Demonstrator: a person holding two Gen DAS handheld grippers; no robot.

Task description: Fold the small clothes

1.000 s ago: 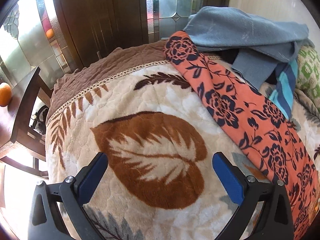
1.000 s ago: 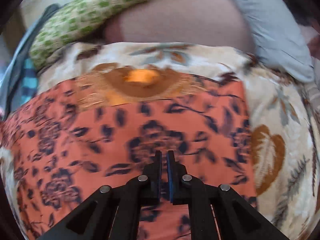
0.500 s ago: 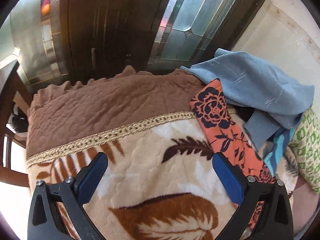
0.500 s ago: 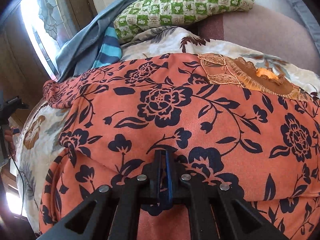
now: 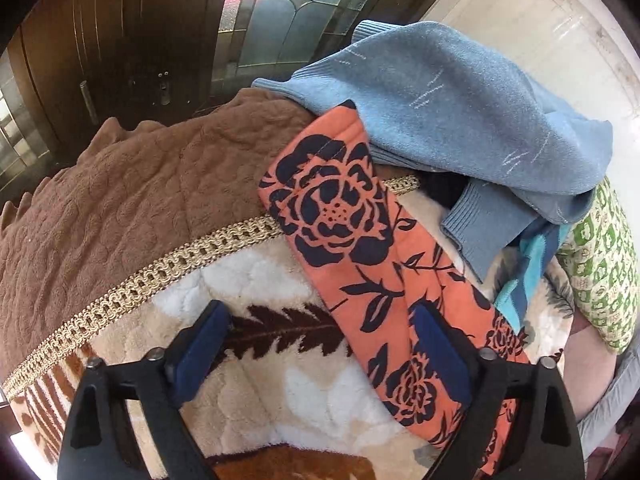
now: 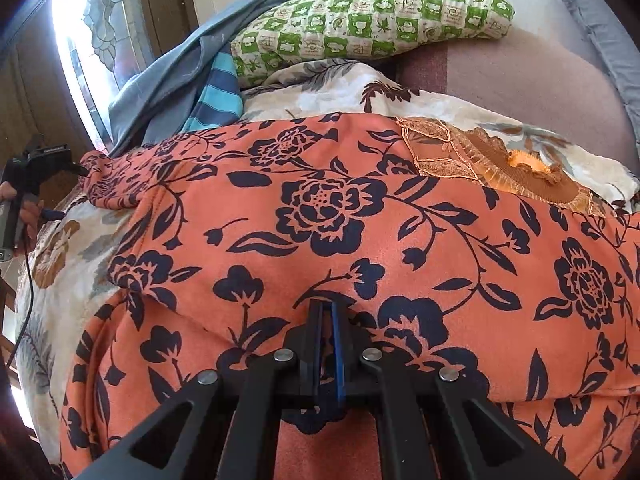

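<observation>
An orange garment with dark blue flowers [image 6: 320, 208] lies spread across the leaf-patterned blanket [image 5: 260, 396]. My right gripper [image 6: 326, 320] is shut on a fold of it near the front edge. One narrow end of the garment [image 5: 332, 208] reaches the blanket's brown border. My left gripper [image 5: 320, 344] hovers over that strip with its jaws closing. The strip's left edge lies between them, the right finger [image 5: 436, 348] is over the cloth, and the pads do not press on it. In the right wrist view the left gripper [image 6: 76, 168] shows at the garment's far left tip, held by a hand.
A blue sweater [image 5: 460, 120] is heaped over the garment's far end, with a teal striped cloth [image 5: 532, 276] under it. A green-and-white patterned pillow [image 6: 372, 16] lies behind. A dark wooden door [image 5: 120, 60] with glass panels stands past the bed's edge.
My left gripper has travelled up along the orange strip to its far end and its jaws have narrowed. The right gripper stays shut on the garment and has sunk toward it.
</observation>
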